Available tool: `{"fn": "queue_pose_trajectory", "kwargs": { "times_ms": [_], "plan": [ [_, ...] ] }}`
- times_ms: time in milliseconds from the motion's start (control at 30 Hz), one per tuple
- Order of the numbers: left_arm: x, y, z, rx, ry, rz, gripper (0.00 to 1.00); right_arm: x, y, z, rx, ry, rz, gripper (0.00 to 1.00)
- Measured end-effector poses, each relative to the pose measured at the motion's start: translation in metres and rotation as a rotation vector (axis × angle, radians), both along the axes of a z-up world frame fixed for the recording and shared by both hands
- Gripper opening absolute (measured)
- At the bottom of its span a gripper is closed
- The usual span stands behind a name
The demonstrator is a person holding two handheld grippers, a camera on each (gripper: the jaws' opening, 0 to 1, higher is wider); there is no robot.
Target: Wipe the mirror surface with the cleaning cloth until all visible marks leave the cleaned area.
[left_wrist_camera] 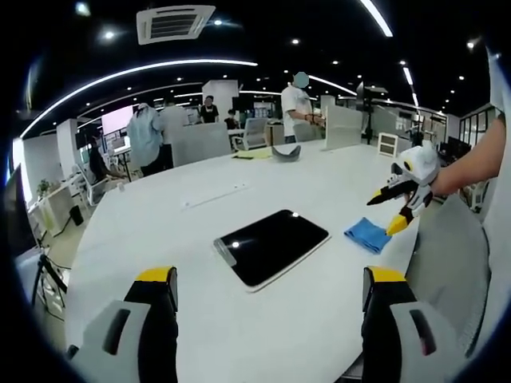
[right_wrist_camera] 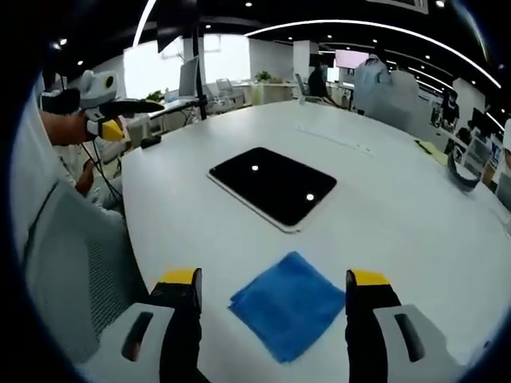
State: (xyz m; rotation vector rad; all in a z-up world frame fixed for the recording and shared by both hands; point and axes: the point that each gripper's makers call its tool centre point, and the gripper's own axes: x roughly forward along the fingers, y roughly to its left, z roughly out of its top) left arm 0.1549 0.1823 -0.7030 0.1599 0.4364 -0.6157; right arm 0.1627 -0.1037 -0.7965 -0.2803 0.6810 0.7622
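Observation:
The mirror [left_wrist_camera: 271, 246] is a dark, glossy rectangle lying flat on the white table [left_wrist_camera: 239, 191], just ahead of my left gripper [left_wrist_camera: 270, 275], whose jaws stand wide apart with nothing between them. The blue cleaning cloth [left_wrist_camera: 367, 234] lies to the mirror's right near the table edge. My right gripper [left_wrist_camera: 385, 214] hovers over it, open. In the right gripper view, the cloth [right_wrist_camera: 287, 305] lies folded between the open jaws of my right gripper [right_wrist_camera: 273, 278], and the mirror [right_wrist_camera: 273, 185] lies beyond it. My left gripper [right_wrist_camera: 140, 118] shows at upper left, open.
Grey mesh chairs [right_wrist_camera: 72, 263] [left_wrist_camera: 451, 263] stand at the table's near edge. A dark curved object [left_wrist_camera: 286, 152] and yellow paper [left_wrist_camera: 251, 154] lie at the far side. Several people [left_wrist_camera: 297, 104] stand or sit beyond the table.

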Motion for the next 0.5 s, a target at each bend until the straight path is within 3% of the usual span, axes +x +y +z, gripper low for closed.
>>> {"fn": "queue_pose_trajectory", "kwargs": {
  "times_ms": [500],
  "plan": [
    [-0.001, -0.001, -0.004, 0.001, 0.012, 0.003, 0.97, -0.006, -0.004, -0.024, -0.023, 0.087, 0.008, 0.57]
  ]
}}
